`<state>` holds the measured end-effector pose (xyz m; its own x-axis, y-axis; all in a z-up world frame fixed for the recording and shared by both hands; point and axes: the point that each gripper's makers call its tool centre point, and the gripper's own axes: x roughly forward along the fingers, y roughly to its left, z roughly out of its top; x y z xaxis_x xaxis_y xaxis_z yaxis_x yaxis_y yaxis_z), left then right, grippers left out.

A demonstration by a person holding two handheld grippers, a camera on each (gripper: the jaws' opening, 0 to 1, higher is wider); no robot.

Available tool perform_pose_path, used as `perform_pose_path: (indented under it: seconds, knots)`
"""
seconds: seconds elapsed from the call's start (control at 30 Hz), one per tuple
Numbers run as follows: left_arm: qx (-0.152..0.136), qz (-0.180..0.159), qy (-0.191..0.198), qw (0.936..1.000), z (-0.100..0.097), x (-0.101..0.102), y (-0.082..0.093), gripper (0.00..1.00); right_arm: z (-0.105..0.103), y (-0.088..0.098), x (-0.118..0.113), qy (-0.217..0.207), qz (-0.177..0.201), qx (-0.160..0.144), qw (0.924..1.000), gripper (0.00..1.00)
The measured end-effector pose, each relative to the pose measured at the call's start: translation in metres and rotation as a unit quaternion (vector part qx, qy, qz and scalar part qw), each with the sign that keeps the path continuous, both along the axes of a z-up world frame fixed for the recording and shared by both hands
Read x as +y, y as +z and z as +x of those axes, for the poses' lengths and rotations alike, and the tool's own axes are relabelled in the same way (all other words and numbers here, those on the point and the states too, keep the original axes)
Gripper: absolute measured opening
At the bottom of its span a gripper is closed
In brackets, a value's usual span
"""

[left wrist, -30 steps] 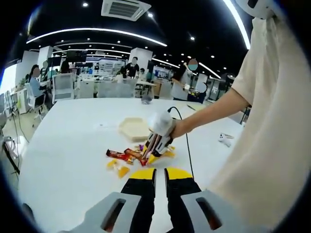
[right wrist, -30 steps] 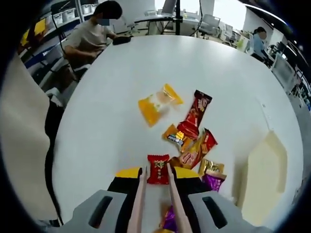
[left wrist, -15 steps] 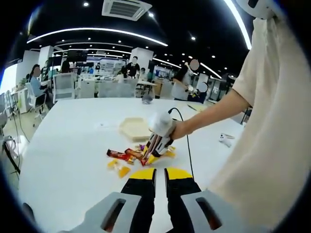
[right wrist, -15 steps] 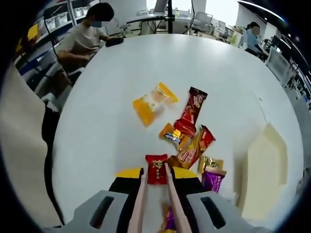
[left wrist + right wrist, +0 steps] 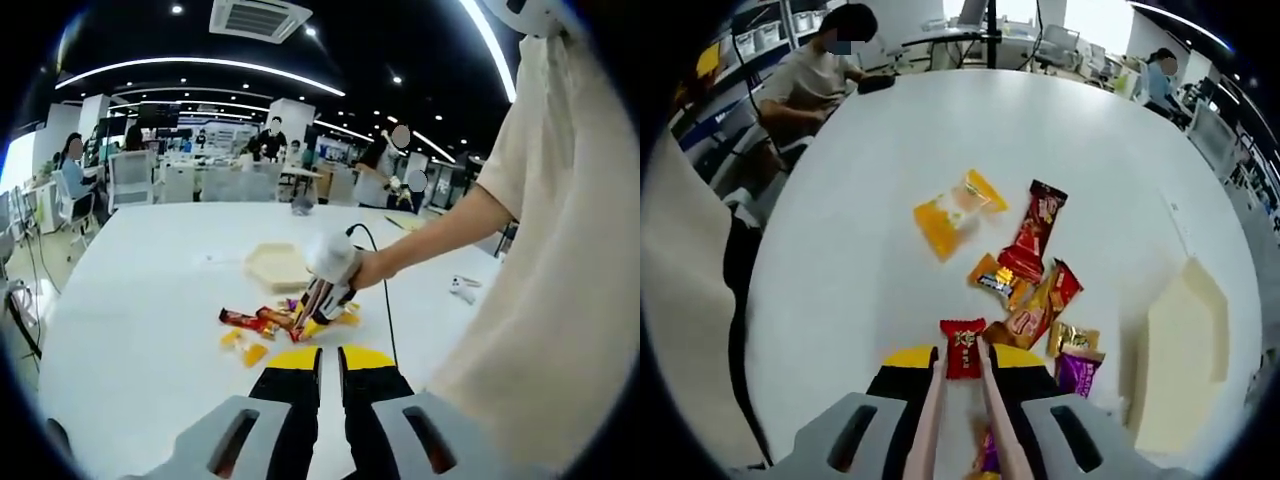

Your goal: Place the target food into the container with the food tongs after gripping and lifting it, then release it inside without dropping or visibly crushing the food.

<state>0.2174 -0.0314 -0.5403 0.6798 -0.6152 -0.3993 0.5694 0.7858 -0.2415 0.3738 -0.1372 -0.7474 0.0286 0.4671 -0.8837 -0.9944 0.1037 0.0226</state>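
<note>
Where glossy crinkled wrappers litter the white table [image 5: 840,240] | red packet [image 5: 962,348] is pinched by right gripper [image 5: 958,385] tongs | left gripper [image 5: 329,372] jaws nearly closed, nothing held

White round table [image 5: 140,300] in an open-plan office. Ceiling vent [image 5: 252,18] and curved light strips [image 5: 200,68] overhead. Seated person [image 5: 820,65] at the table's far edge (head bent over a dark object). White chairs [image 5: 130,180] and standing people [image 5: 272,138] behind. Small white object [image 5: 462,287] lies near the table's right edge.
</note>
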Motion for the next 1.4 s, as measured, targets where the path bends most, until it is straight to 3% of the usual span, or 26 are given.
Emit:
perform_pose_path:
  seconds: [0.83, 1.4]
  knots:
    - [-0.012, -0.003, -0.025, 0.9996, 0.005, -0.006, 0.005, 0.05, 0.006, 0.031, -0.008, -0.048, 0.031, -0.013, 0.9983, 0.20]
    - [-0.030, -0.003, -0.054, 0.9981, 0.006, -0.014, 0.012, 0.06, 0.017, 0.059, -0.021, -0.109, 0.062, -0.026, 0.9918, 0.20]
